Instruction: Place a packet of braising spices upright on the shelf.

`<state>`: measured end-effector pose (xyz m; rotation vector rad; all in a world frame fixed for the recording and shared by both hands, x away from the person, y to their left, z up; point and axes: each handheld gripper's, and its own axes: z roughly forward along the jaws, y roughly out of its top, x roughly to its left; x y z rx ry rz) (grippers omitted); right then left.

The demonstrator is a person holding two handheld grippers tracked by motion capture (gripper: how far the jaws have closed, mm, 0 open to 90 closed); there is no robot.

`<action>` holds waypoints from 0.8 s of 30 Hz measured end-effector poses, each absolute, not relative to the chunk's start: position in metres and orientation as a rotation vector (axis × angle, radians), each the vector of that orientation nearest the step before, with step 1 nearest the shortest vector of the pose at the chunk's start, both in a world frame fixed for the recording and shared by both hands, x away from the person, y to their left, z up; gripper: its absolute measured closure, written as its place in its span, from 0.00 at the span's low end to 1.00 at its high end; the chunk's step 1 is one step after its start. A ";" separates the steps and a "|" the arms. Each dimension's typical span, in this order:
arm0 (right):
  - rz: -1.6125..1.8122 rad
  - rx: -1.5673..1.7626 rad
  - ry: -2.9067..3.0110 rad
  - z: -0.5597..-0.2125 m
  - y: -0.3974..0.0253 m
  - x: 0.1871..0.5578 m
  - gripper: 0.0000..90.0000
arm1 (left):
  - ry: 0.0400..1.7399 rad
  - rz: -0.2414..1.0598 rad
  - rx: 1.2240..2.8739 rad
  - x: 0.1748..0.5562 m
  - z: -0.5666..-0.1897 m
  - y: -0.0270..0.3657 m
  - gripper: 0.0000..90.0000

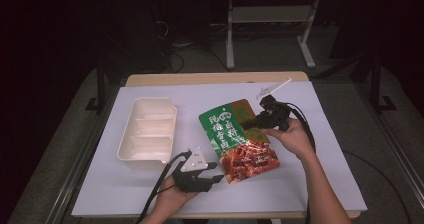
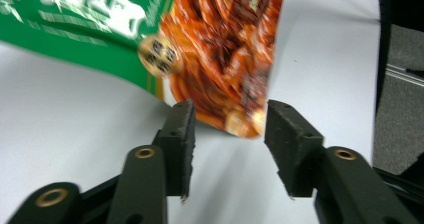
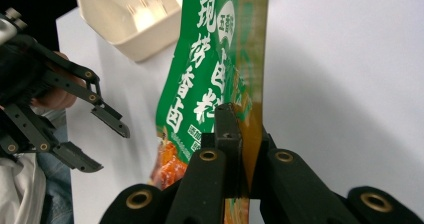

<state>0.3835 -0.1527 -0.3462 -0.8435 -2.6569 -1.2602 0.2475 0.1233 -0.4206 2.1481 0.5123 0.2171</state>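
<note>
A green and orange snack packet (image 1: 239, 140) with white characters is over the middle of the white sheet. My right gripper (image 1: 250, 126) is shut on its right edge, and in the right gripper view the jaws pinch the packet (image 3: 210, 69) near its golden side strip. My left gripper (image 1: 216, 172) stands open at the packet's lower left corner. In the left gripper view, the orange corner of the packet (image 2: 220, 44) hangs just beyond the open fingertips, with a shadow under it. The left gripper (image 3: 100, 139) also shows open in the right gripper view.
A cream tray with compartments (image 1: 150, 100) sits left of the packet, also seen as the tray (image 3: 130, 14) in the right gripper view. A small white plastic piece (image 1: 272, 88) lies at the back right. The white sheet (image 1: 310, 184) covers the table, with dark floor around it.
</note>
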 end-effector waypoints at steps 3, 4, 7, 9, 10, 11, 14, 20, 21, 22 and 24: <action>-1.317 -0.843 -2.652 -0.338 -0.156 0.375 0.99 | 0.496 0.230 2.142 0.240 -0.419 0.127 0.57; -1.333 -0.846 -2.653 -0.337 -0.157 0.372 0.99 | 0.493 0.228 2.135 0.237 -0.417 0.128 0.57; -1.370 -0.843 -2.668 -0.330 -0.157 0.363 0.99 | 0.475 0.240 2.129 0.231 -0.415 0.131 0.54; -1.392 -0.838 -2.674 -0.327 -0.157 0.359 0.99 | 0.467 0.245 2.130 0.227 -0.415 0.132 0.52; -1.401 -0.840 -2.673 -0.324 -0.156 0.357 0.99 | 0.455 0.254 2.134 0.226 -0.414 0.133 0.52; -1.417 -0.836 -2.679 -0.322 -0.156 0.355 0.99 | 0.454 0.256 2.131 0.224 -0.414 0.134 0.51; -1.443 -0.838 -2.690 -0.316 -0.155 0.350 0.99 | 0.449 0.260 2.119 0.219 -0.414 0.137 0.50; -1.479 -0.839 -2.703 -0.306 -0.150 0.344 0.99 | 0.437 0.271 2.110 0.211 -0.415 0.145 0.45; -1.487 -0.839 -2.708 -0.304 -0.148 0.343 0.99 | 0.435 0.273 2.109 0.210 -0.416 0.147 0.44; -1.491 -0.836 -2.717 -0.302 -0.147 0.342 0.99 | 0.437 0.274 2.102 0.210 -0.416 0.147 0.43; -1.498 -0.840 -2.733 -0.300 -0.145 0.340 0.99 | 0.445 0.265 2.087 0.209 -0.417 0.149 0.41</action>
